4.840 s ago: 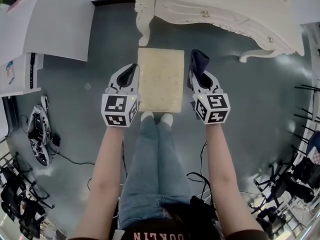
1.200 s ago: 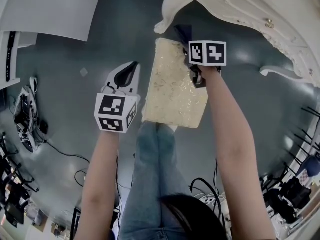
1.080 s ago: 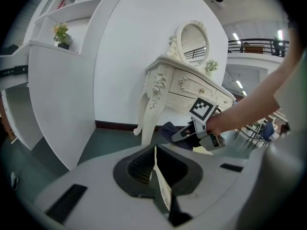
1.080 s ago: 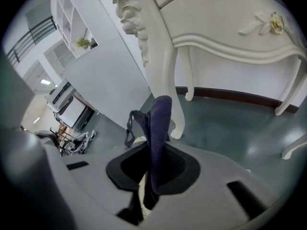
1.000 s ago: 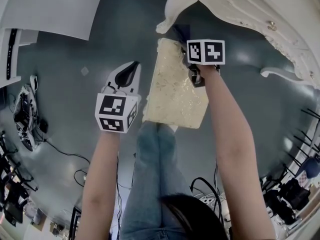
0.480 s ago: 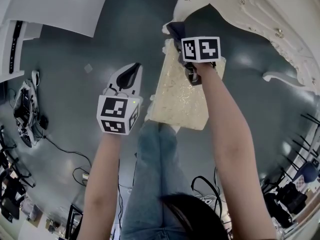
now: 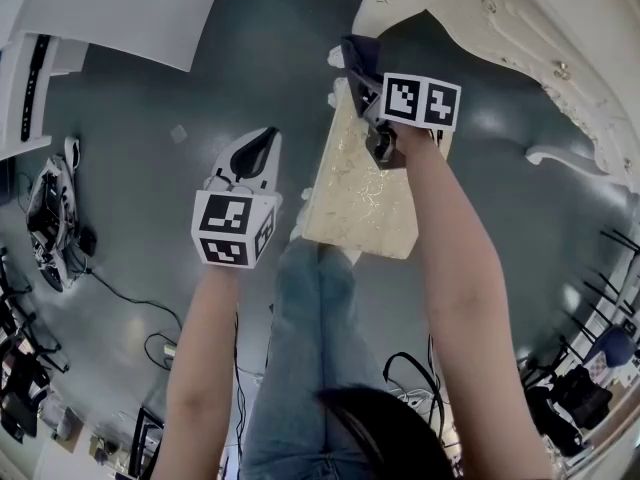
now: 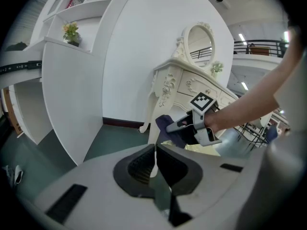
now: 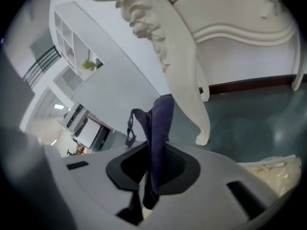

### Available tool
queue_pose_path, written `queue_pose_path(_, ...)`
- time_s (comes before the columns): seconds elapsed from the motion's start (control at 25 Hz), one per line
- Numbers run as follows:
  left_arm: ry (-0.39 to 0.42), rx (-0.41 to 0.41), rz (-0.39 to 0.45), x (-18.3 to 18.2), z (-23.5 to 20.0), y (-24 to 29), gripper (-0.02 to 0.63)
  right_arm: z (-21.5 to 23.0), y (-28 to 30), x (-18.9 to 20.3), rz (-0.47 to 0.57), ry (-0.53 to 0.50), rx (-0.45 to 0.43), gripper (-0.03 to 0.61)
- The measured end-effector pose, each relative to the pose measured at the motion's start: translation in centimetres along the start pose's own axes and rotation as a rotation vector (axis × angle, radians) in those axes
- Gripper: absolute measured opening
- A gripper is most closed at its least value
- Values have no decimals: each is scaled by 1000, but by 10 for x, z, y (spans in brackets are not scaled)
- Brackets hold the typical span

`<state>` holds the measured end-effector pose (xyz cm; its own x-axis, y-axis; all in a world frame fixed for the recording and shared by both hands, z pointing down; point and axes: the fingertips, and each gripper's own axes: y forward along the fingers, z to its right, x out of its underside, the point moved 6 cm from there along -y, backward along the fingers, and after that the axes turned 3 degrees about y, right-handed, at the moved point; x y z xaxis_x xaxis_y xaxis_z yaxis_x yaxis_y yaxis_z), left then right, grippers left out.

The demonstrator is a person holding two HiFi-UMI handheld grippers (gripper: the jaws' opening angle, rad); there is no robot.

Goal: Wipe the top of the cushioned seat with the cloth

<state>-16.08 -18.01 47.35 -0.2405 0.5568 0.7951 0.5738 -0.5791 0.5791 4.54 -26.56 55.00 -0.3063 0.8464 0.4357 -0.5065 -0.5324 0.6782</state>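
Observation:
The cushioned seat is a cream and gold rectangle just beyond the person's feet. My right gripper reaches over its far left corner, shut on a dark navy cloth that hangs there. In the right gripper view the cloth stands pinched between the jaws of the right gripper, with the seat at the lower right. My left gripper hovers over the floor left of the seat. Its jaws are shut with nothing in them.
An ornate white dressing table stands over the far end of the seat, with one carved leg close to the cloth. A white shelf unit is at the left. Cables and gear lie on the grey floor at the far left.
The right gripper has gone from beside the seat to over its far end. In the last half second it turned left with the cloth toward the far left corner. The left gripper hardly moved.

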Motion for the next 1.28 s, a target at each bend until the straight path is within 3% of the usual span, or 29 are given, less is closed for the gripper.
queue_pose_path(0.16,8,8,2,-5,6,1,11,2,-23,-8,91,70,-49,32)
queue_pose_path(0.6,42,50,-9,-11,46,5,11,25,-93,3,142,67,-47,32)
queue_pose_path(0.88,64,77,-18,-11,74,8,11,52,-143,27,214,124,0,32)
queue_pose_path(1.08,106,110,-33,-10,92,9,11,74,-168,48,195,84,73,32)
queue_pose_path(1.28,103,108,-37,-9,102,14,11,100,-188,62,199,112,127,32)
